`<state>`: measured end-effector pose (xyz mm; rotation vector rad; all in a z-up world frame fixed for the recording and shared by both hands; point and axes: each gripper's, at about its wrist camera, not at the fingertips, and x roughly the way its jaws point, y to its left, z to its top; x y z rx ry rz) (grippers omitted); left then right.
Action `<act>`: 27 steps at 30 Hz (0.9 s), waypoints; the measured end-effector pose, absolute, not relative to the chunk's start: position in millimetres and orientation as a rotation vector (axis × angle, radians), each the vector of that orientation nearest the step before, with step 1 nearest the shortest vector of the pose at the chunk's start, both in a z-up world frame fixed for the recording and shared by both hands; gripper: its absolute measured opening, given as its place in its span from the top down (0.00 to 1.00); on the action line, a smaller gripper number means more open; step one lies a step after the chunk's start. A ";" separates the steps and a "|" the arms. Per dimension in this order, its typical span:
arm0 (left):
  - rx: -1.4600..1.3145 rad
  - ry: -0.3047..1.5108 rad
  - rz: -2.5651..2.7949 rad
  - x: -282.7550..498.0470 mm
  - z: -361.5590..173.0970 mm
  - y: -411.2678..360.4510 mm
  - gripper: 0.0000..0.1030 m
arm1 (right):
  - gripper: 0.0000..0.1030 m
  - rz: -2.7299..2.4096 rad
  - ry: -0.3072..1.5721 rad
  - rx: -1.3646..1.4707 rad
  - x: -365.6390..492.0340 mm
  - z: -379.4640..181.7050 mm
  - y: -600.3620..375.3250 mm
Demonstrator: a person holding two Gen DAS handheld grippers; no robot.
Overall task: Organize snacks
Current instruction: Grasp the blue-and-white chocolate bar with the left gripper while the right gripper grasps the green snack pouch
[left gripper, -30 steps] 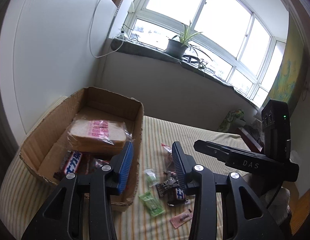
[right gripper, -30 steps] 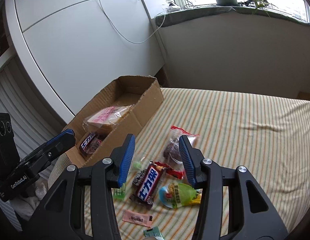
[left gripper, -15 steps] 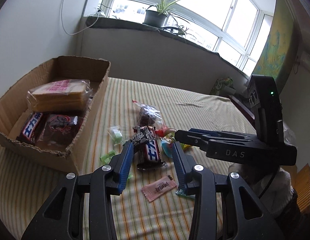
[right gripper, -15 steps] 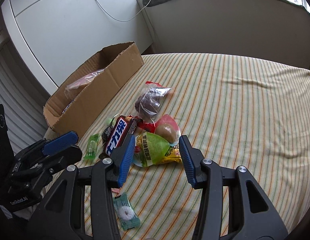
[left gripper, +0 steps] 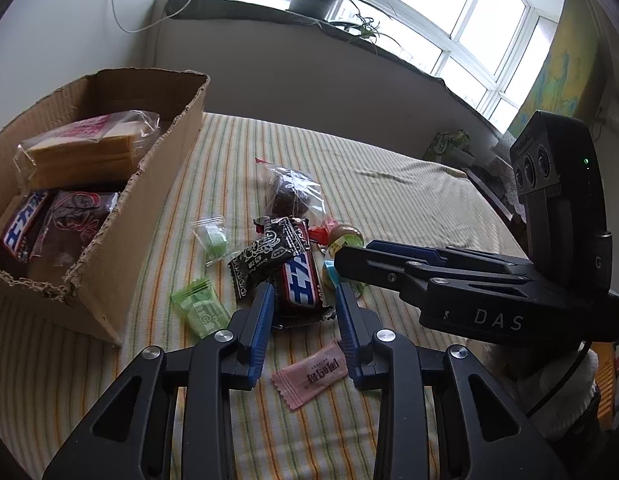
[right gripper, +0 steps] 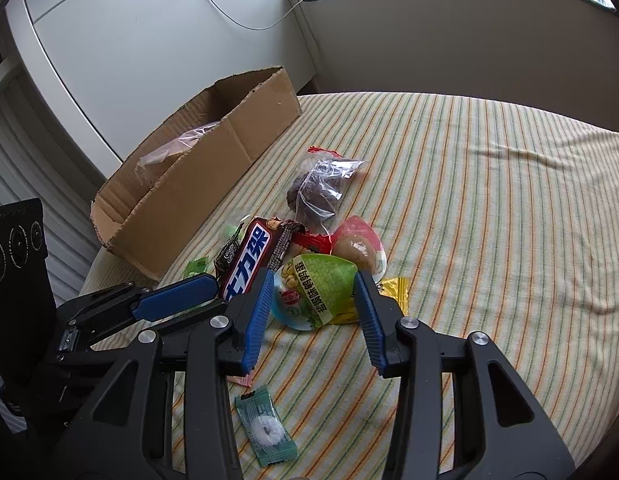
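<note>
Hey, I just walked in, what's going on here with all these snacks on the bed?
A person with a gripper in each hand is sorting snacks into the cardboard box, which already holds wrapped bread. The left gripper straddles the chocolate bar in the loose pile; the right gripper straddles the green snack pack. Both pairs of jaws have just been closing, but neither grips yet.
</note>
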<state>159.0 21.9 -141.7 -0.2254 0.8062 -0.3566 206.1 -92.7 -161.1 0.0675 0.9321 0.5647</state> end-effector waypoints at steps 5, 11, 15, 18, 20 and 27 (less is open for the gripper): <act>-0.224 0.821 -0.339 162.0 -143.6 24.7 0.71 | 0.58 0.568 0.935 0.028 211.9 -164.0 -84.6; -0.202 0.834 -0.333 163.4 -145.1 22.5 0.71 | 0.67 0.554 0.939 -0.028 213.5 -167.4 -80.9; -0.180 0.835 -0.329 166.6 -144.1 18.9 0.71 | 0.70 0.536 0.934 -0.059 211.2 -168.9 -84.9; -0.173 0.839 -0.323 172.3 -144.6 15.7 0.71 | 0.73 0.537 0.939 -0.038 213.3 -170.4 -91.9; -0.172 0.854 -0.328 177.8 -146.3 14.1 0.71 | 0.75 0.537 0.941 -0.031 214.0 -170.4 -96.2; -0.152 0.878 -0.316 193.1 -149.8 8.3 0.70 | 0.75 0.525 0.930 -0.043 210.6 -169.9 -100.4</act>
